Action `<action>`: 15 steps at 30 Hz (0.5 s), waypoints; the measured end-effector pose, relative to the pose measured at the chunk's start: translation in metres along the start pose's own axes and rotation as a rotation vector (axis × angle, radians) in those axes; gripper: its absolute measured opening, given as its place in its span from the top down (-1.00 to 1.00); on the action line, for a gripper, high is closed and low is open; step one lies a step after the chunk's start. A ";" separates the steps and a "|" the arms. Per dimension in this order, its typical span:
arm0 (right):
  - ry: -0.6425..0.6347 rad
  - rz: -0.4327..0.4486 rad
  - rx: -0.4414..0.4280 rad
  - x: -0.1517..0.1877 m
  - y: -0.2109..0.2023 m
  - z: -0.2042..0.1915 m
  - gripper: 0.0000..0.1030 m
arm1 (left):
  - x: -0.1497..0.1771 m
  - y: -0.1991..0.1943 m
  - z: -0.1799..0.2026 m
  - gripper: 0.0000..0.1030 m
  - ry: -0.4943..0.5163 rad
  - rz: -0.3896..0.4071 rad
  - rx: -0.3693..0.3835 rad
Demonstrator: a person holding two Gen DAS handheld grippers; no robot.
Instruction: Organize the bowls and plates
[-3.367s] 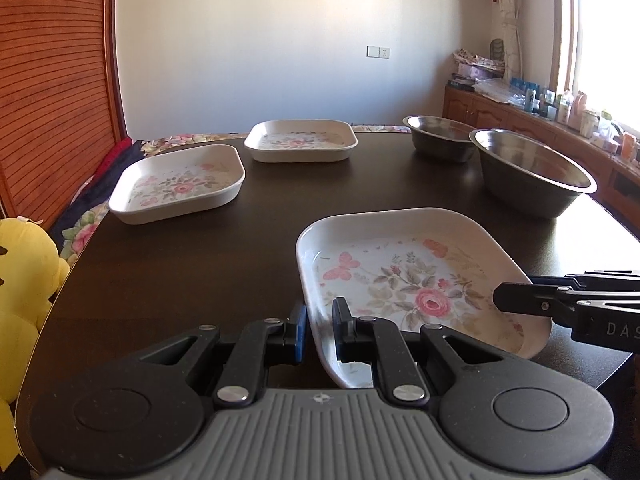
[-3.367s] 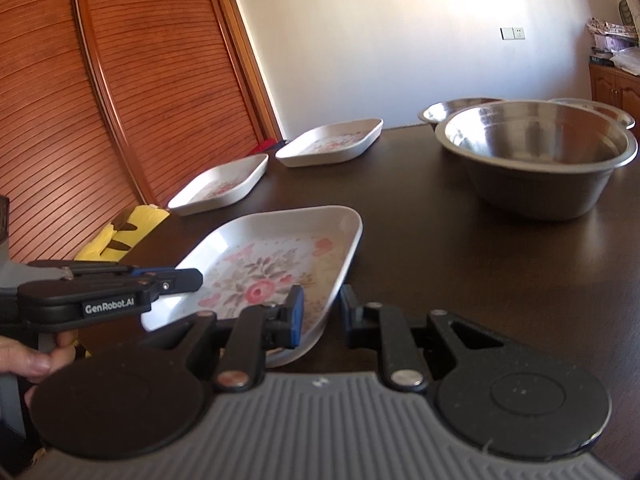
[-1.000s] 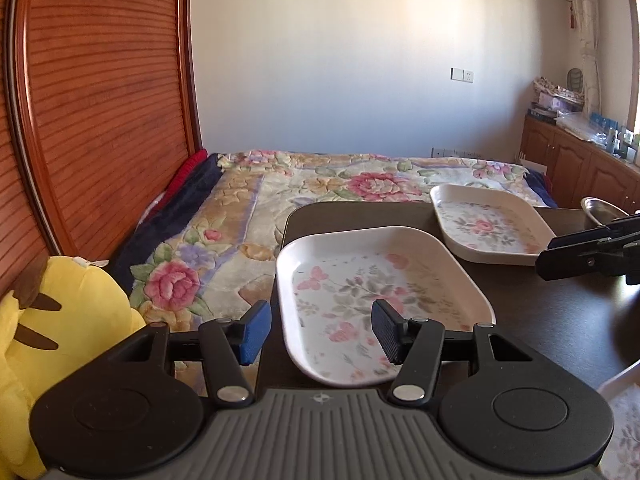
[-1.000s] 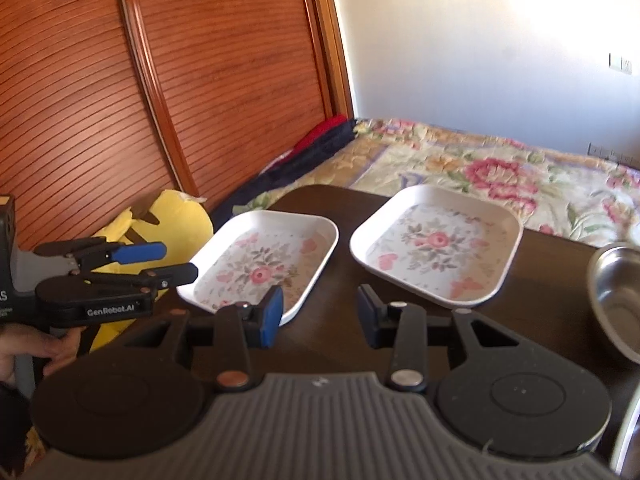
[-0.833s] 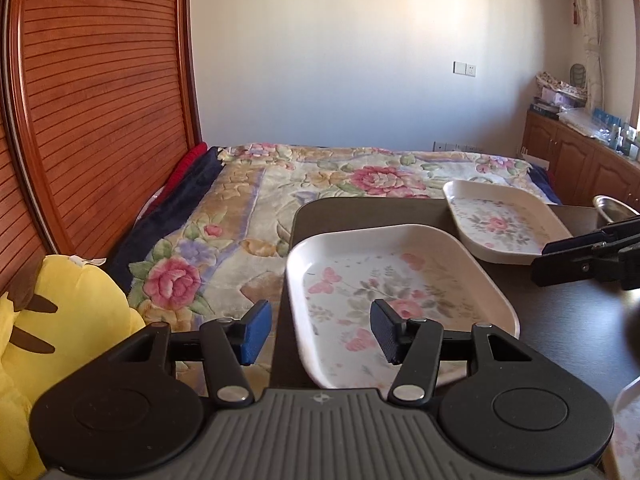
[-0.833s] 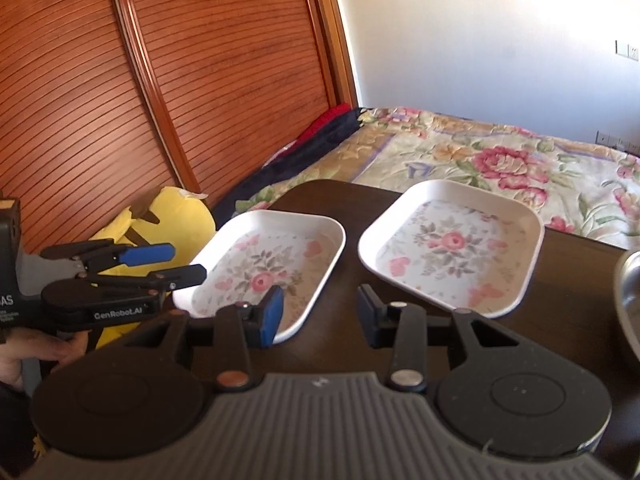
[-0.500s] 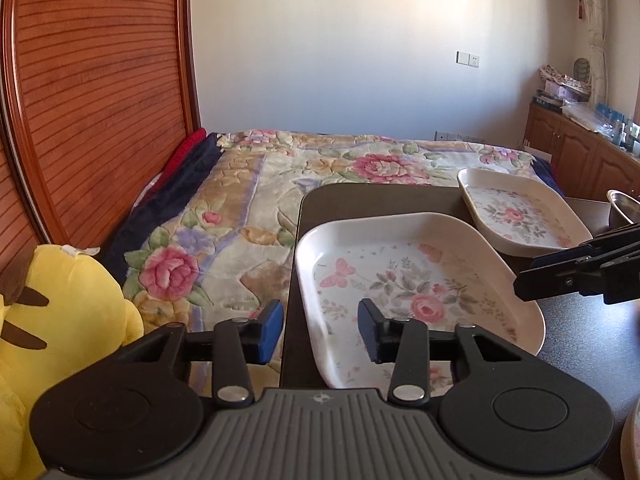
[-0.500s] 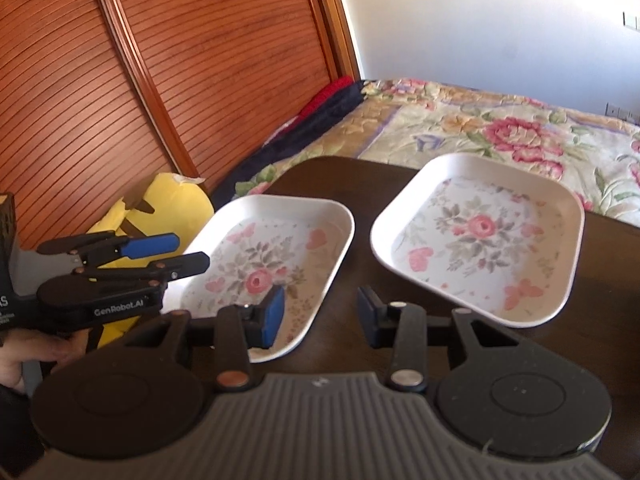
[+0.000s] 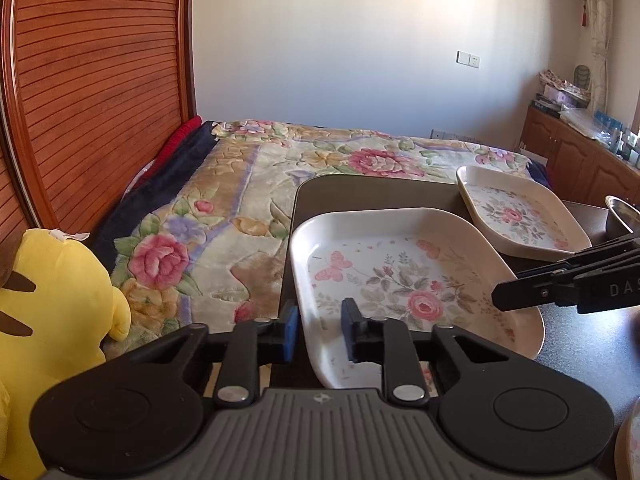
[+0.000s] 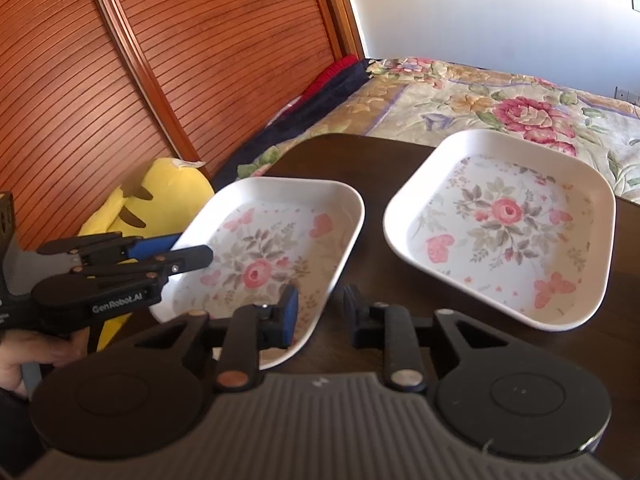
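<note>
Floral plate point(image 9: 400, 276) lies at the surface's point(image 9: 372, 194) corner, its rim between the jaws of both grippers. Left gripper point(image 9: 318, 330) and right gripper point(image 10: 318, 312) have just been closing; whether their pads press the rim is hard to tell. A second plate point(image 10: 508, 220) lies at two o'clock, a yellow plush point(image 9: 52, 304) at nine. A steel bowl point(image 9: 622, 216) is cut off.

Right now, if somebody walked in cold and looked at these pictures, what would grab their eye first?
Probably the two white floral plates on the dark table: the near floral plate sits at the table's left edge with the left gripper and the right gripper astride opposite rims, their jaws just having closed in. The far floral plate lies untouched beside it. Behind are a flowered bedspread and a yellow plush toy.
</note>
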State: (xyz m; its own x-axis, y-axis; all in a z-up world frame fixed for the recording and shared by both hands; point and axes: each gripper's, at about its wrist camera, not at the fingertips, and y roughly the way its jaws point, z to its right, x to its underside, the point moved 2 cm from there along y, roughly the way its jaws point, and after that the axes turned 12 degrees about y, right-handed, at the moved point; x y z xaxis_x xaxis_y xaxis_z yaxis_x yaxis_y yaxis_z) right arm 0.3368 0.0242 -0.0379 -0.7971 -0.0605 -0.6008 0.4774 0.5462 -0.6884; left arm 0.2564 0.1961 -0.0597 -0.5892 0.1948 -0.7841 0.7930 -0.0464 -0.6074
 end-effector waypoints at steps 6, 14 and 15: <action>0.013 -0.020 -0.012 0.000 0.002 0.002 0.63 | -0.001 -0.002 0.006 0.54 0.005 -0.020 -0.006; 0.017 -0.023 -0.022 0.004 -0.009 0.002 0.63 | -0.007 -0.019 0.014 0.54 0.010 -0.005 -0.014; 0.016 -0.018 -0.023 0.004 -0.011 0.002 0.63 | -0.008 -0.020 0.016 0.54 0.015 -0.003 -0.017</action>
State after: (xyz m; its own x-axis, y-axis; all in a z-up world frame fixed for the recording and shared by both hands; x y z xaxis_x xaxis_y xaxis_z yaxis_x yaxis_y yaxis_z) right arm 0.3288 0.0166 -0.0337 -0.8115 -0.0569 -0.5816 0.4545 0.5641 -0.6893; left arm 0.2422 0.1796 -0.0435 -0.5890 0.2097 -0.7805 0.7941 -0.0295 -0.6071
